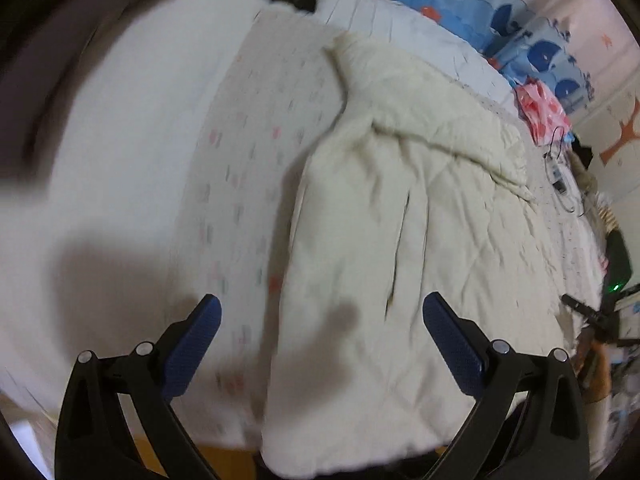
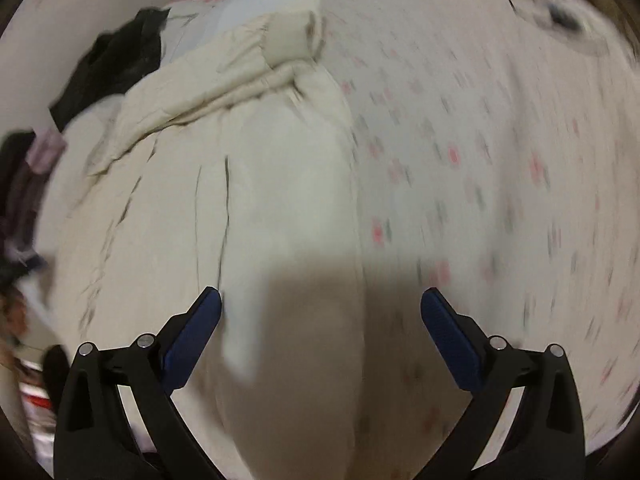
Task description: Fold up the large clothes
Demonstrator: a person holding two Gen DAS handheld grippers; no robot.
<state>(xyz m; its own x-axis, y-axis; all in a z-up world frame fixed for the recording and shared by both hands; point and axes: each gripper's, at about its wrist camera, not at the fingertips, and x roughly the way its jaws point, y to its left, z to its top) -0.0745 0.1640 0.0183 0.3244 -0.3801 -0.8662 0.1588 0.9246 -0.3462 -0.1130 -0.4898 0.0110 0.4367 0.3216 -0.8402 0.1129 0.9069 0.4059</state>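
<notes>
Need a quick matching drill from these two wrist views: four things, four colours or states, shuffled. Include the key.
1. cream quilted garment
2. bedsheet
3. left gripper
4. dark clothing

A. open, holding nothing
B. black, heaped at the bed's far edge
C. spread on the bed, one corner folded over
D. pale with small pink and grey marks

Pairs: 1-C, 2-D, 3-A, 4-B

Patterned bedsheet (image 1: 240, 184); blue pillows (image 1: 536, 52), seemingly.

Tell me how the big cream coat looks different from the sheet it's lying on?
The cream coat is plain, puffy and wrinkled; the bedsheet is flat with little pink and grey marks. The coat covers only part of the bed; the sheet spreads out on both sides. Both are pale.
</notes>
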